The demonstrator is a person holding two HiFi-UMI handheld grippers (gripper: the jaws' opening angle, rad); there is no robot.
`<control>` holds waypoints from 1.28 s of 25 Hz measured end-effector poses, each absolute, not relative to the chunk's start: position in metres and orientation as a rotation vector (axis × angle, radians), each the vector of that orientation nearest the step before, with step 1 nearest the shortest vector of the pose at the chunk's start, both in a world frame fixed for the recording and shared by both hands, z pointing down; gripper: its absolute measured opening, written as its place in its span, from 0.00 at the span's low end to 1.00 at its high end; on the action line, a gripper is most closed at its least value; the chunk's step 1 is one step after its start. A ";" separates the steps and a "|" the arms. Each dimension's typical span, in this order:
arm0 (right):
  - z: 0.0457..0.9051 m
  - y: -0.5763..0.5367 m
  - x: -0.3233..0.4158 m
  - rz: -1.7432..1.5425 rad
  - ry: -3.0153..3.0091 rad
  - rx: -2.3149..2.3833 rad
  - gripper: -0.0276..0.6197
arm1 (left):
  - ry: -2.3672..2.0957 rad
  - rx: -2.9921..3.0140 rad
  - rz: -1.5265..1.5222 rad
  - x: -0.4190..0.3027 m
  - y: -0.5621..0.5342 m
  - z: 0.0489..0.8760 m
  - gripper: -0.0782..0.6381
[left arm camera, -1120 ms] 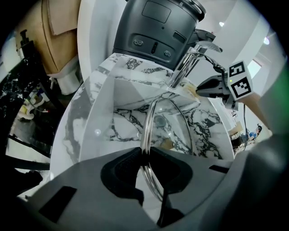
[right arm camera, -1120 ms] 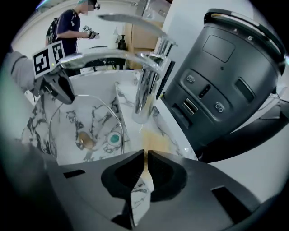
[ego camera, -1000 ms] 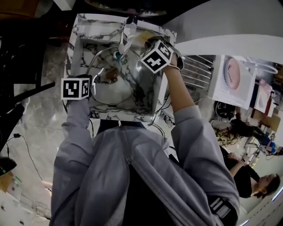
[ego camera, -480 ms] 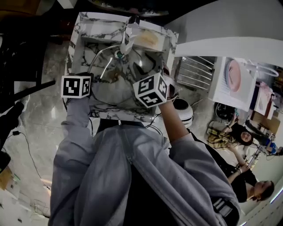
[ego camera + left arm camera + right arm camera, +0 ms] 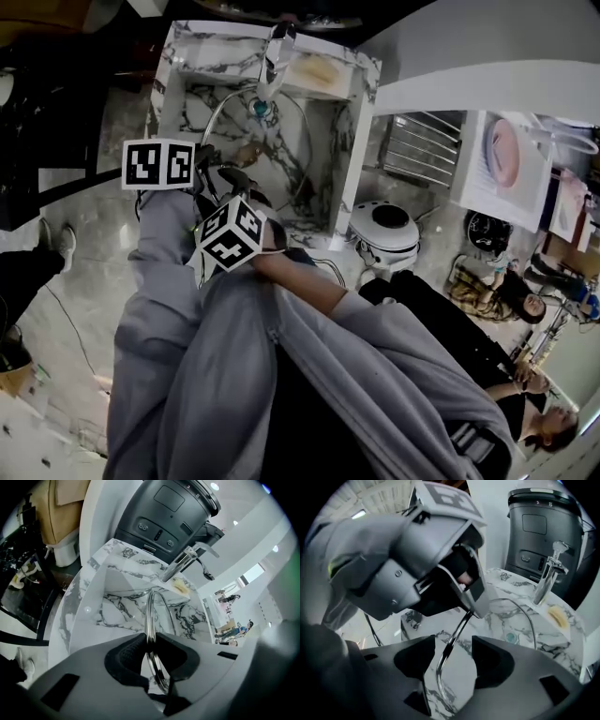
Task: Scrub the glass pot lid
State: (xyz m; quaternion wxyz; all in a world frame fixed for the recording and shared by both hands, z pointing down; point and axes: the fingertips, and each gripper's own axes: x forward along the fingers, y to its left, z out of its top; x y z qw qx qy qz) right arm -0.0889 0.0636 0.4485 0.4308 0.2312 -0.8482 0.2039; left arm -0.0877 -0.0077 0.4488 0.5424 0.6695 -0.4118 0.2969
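The glass pot lid (image 5: 253,155) stands on edge in the marble sink (image 5: 178,103), its metal rim (image 5: 150,616) running straight away from my left gripper (image 5: 150,646), which is shut on that rim. My right gripper (image 5: 452,660) has just been opening and is now open at the sink's front left, right beside the left gripper (image 5: 471,606). The lid's rim (image 5: 454,637) passes between its jaws, clear of both pads. In the head view the left gripper (image 5: 211,173) and right gripper (image 5: 248,192) sit close together. A yellow sponge (image 5: 316,70) lies on the back ledge.
A chrome faucet (image 5: 272,61) rises over the back of the sink, above the teal drain (image 5: 510,638). A dark machine (image 5: 164,513) stands behind it. A white round appliance (image 5: 386,230) sits on the floor to the right, by a metal rack (image 5: 412,150). People sit far right.
My right gripper swung from the back right ledge by the sponge to the sink's front left, next to the left gripper. The left gripper lifted the lid a little more upright.
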 end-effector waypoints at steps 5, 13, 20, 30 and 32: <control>0.454 0.051 -0.076 0.455 -2.087 0.766 0.42 | -0.952 1.613 0.794 -0.073 -0.005 0.438 0.22; 0.454 0.058 -0.047 0.531 -2.005 0.929 0.42 | -0.841 1.700 0.806 -0.038 -0.004 0.416 0.20; 0.430 0.063 -0.020 0.616 -2.070 0.984 0.31 | -0.736 1.780 0.767 -0.007 0.000 0.395 0.21; 0.360 0.065 0.069 0.636 -2.125 1.126 0.16 | -0.505 2.166 0.385 0.040 0.005 0.335 0.34; 0.357 0.063 0.079 0.632 -2.114 1.154 0.16 | -0.512 2.225 0.407 0.033 0.007 0.346 0.34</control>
